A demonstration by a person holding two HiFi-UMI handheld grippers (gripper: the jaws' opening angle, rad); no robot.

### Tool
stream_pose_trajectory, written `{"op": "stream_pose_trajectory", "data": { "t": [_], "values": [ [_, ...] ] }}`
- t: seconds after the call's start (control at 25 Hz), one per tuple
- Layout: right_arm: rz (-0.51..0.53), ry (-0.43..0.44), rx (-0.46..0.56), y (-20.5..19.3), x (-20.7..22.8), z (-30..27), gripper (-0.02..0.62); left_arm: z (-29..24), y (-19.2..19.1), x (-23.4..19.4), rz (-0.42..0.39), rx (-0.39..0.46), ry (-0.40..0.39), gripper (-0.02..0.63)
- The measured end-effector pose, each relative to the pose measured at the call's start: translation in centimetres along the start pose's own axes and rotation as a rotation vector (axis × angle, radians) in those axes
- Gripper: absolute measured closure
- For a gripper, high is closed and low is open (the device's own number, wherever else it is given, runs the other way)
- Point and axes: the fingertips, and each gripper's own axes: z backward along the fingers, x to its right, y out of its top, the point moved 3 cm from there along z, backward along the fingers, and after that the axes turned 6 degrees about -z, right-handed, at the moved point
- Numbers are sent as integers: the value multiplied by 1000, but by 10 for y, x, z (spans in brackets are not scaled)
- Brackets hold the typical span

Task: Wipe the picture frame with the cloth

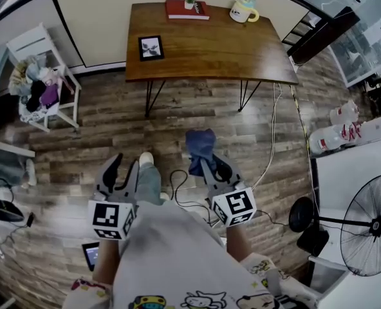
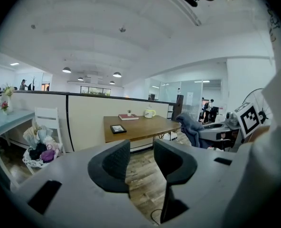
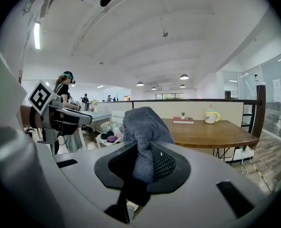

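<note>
Picture frame (image 1: pixel 151 47) motif indistinct, perhaps leaves

We see a smooth, glossy brown wooden table (image 1: pixel 210 50), matt grey-brown wood-plank flooring (image 1: pixel 177 127) beneath it, and, in front of it, a soft, rough-woven blue-grey cloth (image 1: pixel 201 148) with a nubbly surface.

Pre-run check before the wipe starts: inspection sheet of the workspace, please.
Surface: wooden table, mostly bare.
Job's things: picture frame flat near the table's left edge; cloth off the table.
Clutter: red book, small plant, mug along the far edge.
Grippers: left gripper open, empty; right gripper shut on the cloth.
Cables: black cable on the floor; white cable by the table's right legs.
Surroundings: white chair heaped with clothes, fan.
</note>
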Motion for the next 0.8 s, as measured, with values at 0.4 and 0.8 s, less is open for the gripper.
{"op": "stream_pose_trajectory", "data": {
  "t": [0.4,0.8],
  "values": [
    [23,8,-29,41,27,-106,538,-82,31,-79,14,-6,-1,474],
    [9,-51,-34,74,54,-193,538,-160,63,-146,-2,-1,-59,472]
  ]
}}
